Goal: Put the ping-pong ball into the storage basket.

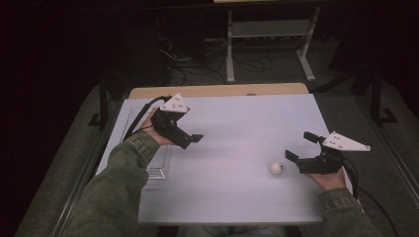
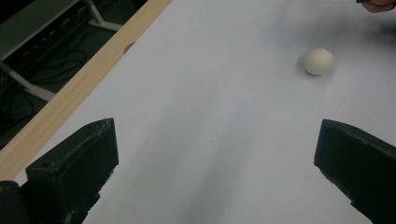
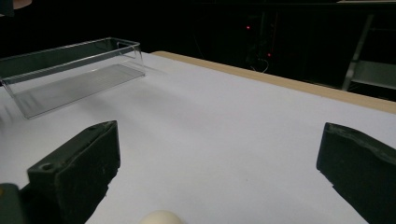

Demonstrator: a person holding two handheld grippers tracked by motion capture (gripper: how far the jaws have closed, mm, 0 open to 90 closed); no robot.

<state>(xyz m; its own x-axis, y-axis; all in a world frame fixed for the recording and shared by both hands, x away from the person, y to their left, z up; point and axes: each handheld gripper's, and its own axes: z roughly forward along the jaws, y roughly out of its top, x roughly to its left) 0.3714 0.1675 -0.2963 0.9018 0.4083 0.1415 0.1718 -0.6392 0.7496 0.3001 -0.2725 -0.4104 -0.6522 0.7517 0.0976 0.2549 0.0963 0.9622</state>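
A small white ball point(image 1: 275, 168) lies on the white tabletop point(image 1: 237, 128) at the right front. My right gripper point(image 1: 300, 146) hovers just right of it, open, jaws pointing left, nothing between them. In the right gripper view the ball point(image 3: 160, 217) peeks in at the bottom edge, below the gap of that gripper point(image 3: 219, 140). My left gripper point(image 1: 191, 139) is held over the left of the table, open and holding nothing. The left gripper view has the ball point(image 2: 318, 61) far ahead at upper right, beyond the wide-apart jaws of the gripper point(image 2: 215, 135).
A clear plastic tray point(image 1: 157, 173) sits near the table's left edge, partly under my left forearm; in the right gripper view the tray point(image 3: 70, 70) looks to hold nothing. A wooden strip point(image 1: 217, 90) runs along the table's far edge. Cables and a white stand point(image 1: 267, 44) lie on the floor beyond.
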